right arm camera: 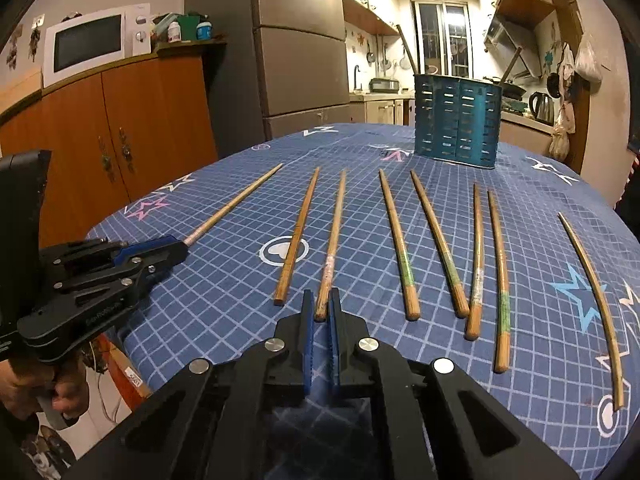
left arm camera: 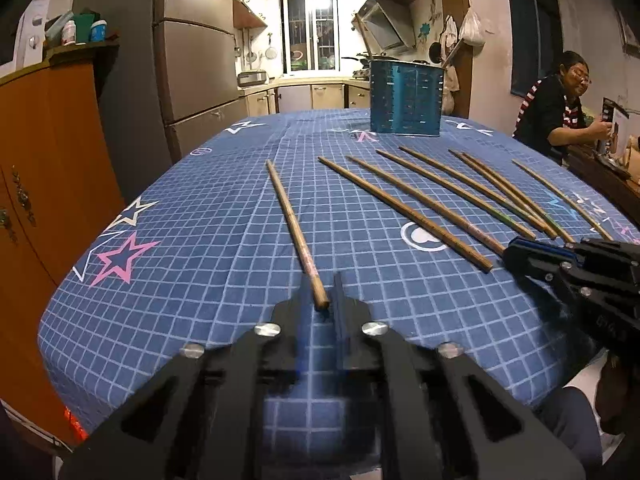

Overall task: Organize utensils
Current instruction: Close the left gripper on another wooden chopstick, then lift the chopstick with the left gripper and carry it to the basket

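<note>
Left wrist view, left gripper [left arm camera: 325, 296]: its jaws are closed on the thick near end of the leftmost chopstick [left arm camera: 294, 228], which lies alone on the blue checked tablecloth [left arm camera: 200, 240]
Left wrist view, other chopsticks: the row of chopsticks [left arm camera: 440, 196] lies to the right, apart from the held one, on the cloth
Left wrist view, holder: the blue perforated utensil holder [left arm camera: 406, 98] stands upright at the far side of the table, behind the row and well apart from it
Left wrist view, right gripper [left arm camera: 516, 250]: it comes in from the right edge, its tip at the near ends of the row
Right wrist view, right gripper: its blue pads [right arm camera: 307, 320] are pressed on the near end of the third chopstick [right arm camera: 334, 236] from the left
Right wrist view, rest of row: one chopstick lies between the two held ones, and five more lie to the right, the last a thin curved one [right arm camera: 592, 292]
Right wrist view, bystander: none is seen here; a seated person [left arm camera: 556, 108] shows only in the left view
Handling, my judgement: the chopsticks look light, stiff and rather smooth, so a grip at the very end may let one swing or slip
Where to hold: somewhat further in from the thick end, pads square across the stick, for dropping it into the holder
</note>
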Action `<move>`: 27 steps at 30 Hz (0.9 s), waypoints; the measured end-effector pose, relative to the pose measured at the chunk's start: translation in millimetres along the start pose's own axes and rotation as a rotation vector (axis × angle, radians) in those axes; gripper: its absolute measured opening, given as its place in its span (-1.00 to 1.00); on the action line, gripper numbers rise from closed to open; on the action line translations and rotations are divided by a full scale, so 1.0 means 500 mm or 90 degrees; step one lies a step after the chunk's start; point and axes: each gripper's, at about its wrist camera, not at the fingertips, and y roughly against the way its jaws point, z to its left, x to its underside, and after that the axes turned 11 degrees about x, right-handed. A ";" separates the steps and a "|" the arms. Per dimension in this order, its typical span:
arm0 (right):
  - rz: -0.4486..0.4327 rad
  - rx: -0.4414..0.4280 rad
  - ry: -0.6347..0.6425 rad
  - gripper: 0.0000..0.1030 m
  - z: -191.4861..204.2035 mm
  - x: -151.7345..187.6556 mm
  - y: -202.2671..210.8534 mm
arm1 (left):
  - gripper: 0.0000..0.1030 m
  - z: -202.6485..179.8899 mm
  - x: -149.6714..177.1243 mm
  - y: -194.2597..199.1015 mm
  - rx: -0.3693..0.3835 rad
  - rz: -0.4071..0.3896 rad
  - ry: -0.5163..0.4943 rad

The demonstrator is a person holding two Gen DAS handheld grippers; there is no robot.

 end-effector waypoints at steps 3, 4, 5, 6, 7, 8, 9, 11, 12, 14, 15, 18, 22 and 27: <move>-0.021 0.008 -0.010 -0.87 -0.005 0.005 0.017 | -0.91 -0.001 -0.003 0.013 0.008 -0.004 0.010; -0.033 0.014 -0.012 -0.87 -0.007 0.004 0.030 | -0.91 -0.002 -0.007 0.020 0.008 -0.009 0.006; -0.046 0.018 -0.014 -0.87 -0.010 0.001 0.043 | -0.91 -0.004 -0.014 0.035 0.008 -0.020 0.002; -0.057 0.023 -0.014 -0.87 -0.012 -0.003 0.055 | -0.91 -0.004 -0.022 0.046 0.011 -0.027 0.000; -0.068 0.028 -0.013 -0.87 -0.015 -0.008 0.068 | -0.91 -0.005 -0.031 0.057 0.010 -0.036 -0.003; -0.078 0.030 -0.013 -0.87 -0.019 -0.013 0.079 | -0.91 -0.004 -0.037 0.065 0.010 -0.042 -0.005; -0.091 0.034 -0.013 -0.87 -0.023 -0.020 0.094 | -0.91 -0.004 -0.046 0.077 0.007 -0.052 -0.009; -0.113 0.040 -0.014 -0.87 -0.031 -0.034 0.119 | -0.91 -0.005 -0.061 0.098 0.004 -0.070 -0.012; -0.122 0.042 -0.016 -0.87 -0.035 -0.041 0.130 | -0.91 -0.004 -0.069 0.110 0.003 -0.080 -0.013; -0.143 0.044 -0.016 -0.87 -0.044 -0.058 0.156 | -0.91 -0.003 -0.084 0.128 0.000 -0.095 -0.017; -0.150 0.043 -0.016 -0.87 -0.046 -0.065 0.163 | -0.91 -0.003 -0.092 0.136 -0.002 -0.102 -0.020; -0.175 0.042 -0.007 -0.87 -0.052 -0.090 0.189 | -0.91 -0.006 -0.115 0.160 -0.004 -0.123 -0.030; -0.203 0.040 0.007 -0.87 -0.064 -0.126 0.213 | -0.91 -0.007 -0.152 0.184 -0.006 -0.153 -0.042; -0.228 0.034 0.014 -0.87 -0.080 -0.177 0.228 | -0.91 -0.003 -0.202 0.197 -0.004 -0.183 -0.059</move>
